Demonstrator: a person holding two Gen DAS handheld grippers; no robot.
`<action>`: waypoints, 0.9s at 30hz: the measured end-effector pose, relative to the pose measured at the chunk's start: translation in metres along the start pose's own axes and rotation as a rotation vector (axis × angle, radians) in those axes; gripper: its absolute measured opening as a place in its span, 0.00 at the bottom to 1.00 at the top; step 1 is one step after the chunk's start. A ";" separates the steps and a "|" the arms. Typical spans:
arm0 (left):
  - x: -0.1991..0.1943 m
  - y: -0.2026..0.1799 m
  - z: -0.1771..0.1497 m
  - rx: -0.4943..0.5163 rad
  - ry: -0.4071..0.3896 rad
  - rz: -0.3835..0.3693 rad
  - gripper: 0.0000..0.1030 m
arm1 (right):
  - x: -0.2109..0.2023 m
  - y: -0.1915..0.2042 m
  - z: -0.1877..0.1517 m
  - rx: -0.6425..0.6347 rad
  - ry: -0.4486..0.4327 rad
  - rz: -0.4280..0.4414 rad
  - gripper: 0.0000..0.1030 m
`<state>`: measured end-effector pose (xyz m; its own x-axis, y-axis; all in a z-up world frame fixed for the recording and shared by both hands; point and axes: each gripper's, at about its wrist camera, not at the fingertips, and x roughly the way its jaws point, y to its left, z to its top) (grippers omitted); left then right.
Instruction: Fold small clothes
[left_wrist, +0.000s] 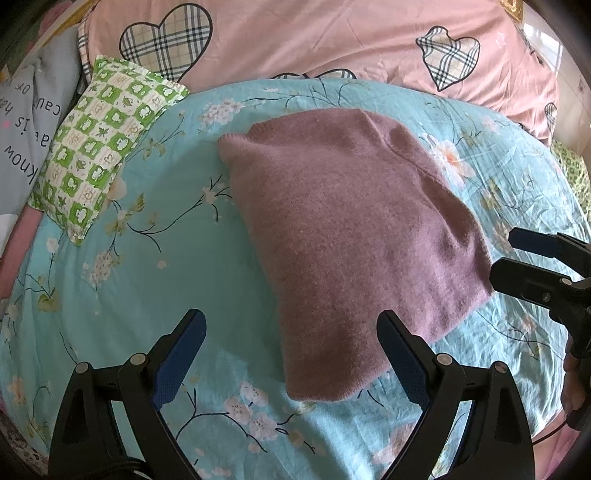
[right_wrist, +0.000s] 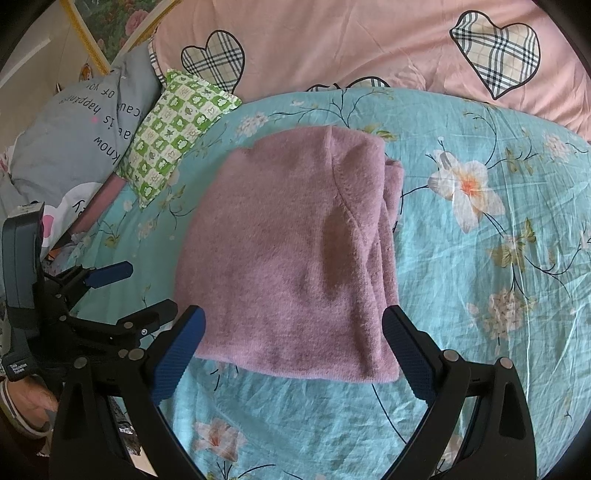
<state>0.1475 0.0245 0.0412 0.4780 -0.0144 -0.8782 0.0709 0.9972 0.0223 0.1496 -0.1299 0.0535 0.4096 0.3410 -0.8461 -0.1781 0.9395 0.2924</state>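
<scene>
Hovering over the folded mauve sweater (left_wrist: 343, 236): both grippers, neither touching it. The sweater lies flat as a compact folded rectangle on the turquoise floral sheet (left_wrist: 155, 258), roughly mid-bed; layered edges are stacked along its right side in the right wrist view.

Left gripper (left_wrist: 291, 354) sits at the sweater's near-left corner, pointing forward over the cloth, jaws spread wide, nothing between them. Its left finger (left_wrist: 181, 362) is over bare sheet, the right one overlaps the sweater's near edge in view; can't tell height above the cloth.

Right gripper (right_wrist: 295, 354) sits at the sweater's near edge, jaws likewise wide apart and empty, framing the near hem. From the left wrist camera it shows beside the sweater's right corner.

A hand (right_wrist: 29, 398) grips the left tool's handle, left of the sweater.

Beyond the sweater: green checked pillow (right_wrist: 177, 133) to the far left, grey lettered pillow (right_wrist: 77, 140) further left, pink heart-print duvet (right_wrist: 351, 48) behind.
</scene>
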 end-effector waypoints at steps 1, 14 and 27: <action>0.000 0.001 0.001 -0.003 -0.001 -0.001 0.91 | 0.000 0.000 0.000 0.003 0.000 0.001 0.94; 0.003 0.007 0.003 -0.023 0.007 0.002 0.91 | 0.005 -0.001 0.003 0.008 0.006 0.010 0.94; 0.004 0.008 0.004 -0.029 0.011 -0.002 0.91 | 0.007 -0.001 0.003 0.011 0.008 0.011 0.94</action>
<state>0.1536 0.0322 0.0400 0.4685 -0.0155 -0.8833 0.0464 0.9989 0.0071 0.1554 -0.1287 0.0487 0.4008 0.3507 -0.8464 -0.1727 0.9362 0.3061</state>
